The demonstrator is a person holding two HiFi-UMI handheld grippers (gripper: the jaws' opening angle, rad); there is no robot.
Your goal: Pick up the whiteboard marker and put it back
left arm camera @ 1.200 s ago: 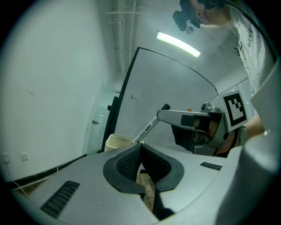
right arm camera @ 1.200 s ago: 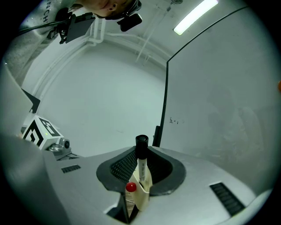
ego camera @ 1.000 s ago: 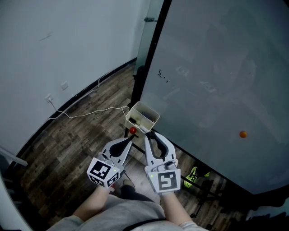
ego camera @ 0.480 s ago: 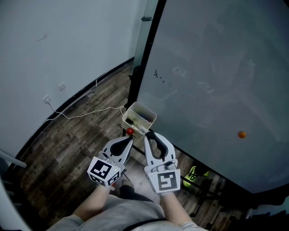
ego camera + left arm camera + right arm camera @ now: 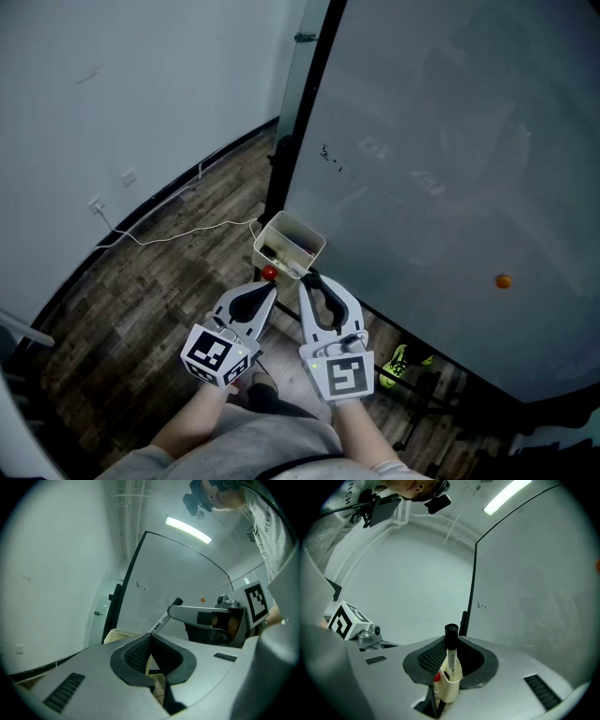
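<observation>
Gripping the whiteboard marker, right tongs hover by the cream holder

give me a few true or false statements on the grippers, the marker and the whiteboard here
1. The right gripper is closed on a whiteboard marker with a black cap. True.
2. The left gripper holds a second marker. False: its jaws are together with nothing between them.
3. A small orange dot sits on the whiteboard. True.
4. The whiteboard is covered in writing. False: only a few small dark marks show near its left edge.
5. A white cable lies on the wooden floor. True.
</observation>
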